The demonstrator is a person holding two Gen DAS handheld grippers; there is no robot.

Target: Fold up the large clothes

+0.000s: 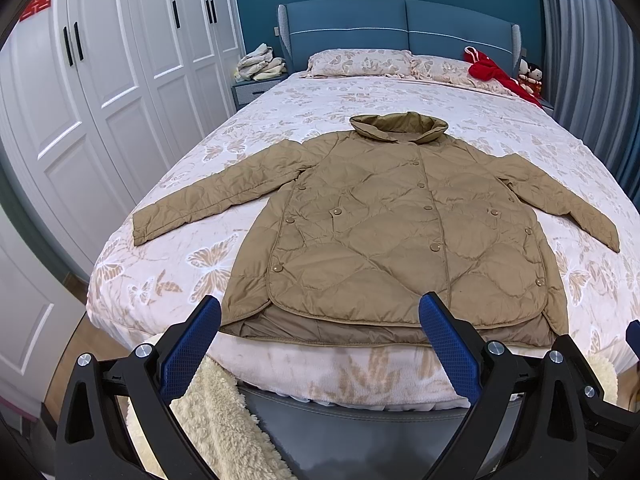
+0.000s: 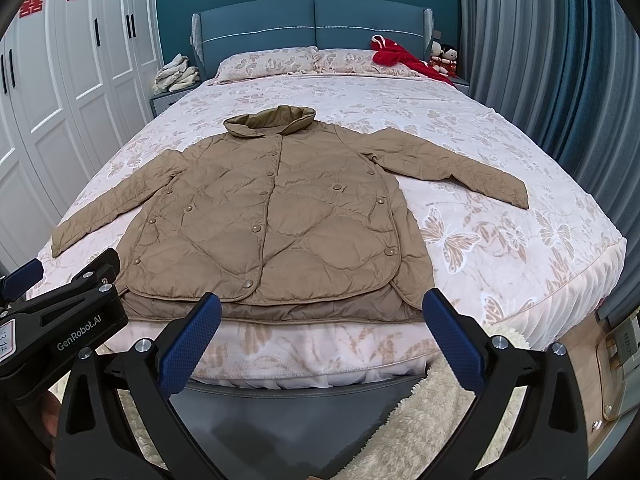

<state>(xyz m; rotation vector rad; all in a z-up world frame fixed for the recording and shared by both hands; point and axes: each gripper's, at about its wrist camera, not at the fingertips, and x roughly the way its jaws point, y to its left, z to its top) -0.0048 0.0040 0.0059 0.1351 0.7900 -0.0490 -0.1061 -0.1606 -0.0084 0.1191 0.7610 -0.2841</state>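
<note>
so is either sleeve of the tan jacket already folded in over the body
No, both sleeves of the tan jacket lie spread out to the sides on the bed, and neither crosses the buttoned front.

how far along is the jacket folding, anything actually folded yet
Done: the tan jacket lies flat, buttoned, front up on the bed, both sleeves spread out. In hand: nothing; the left gripper and right gripper are open at the hem, not touching it. Left: every fold, sleeves and body.
</note>
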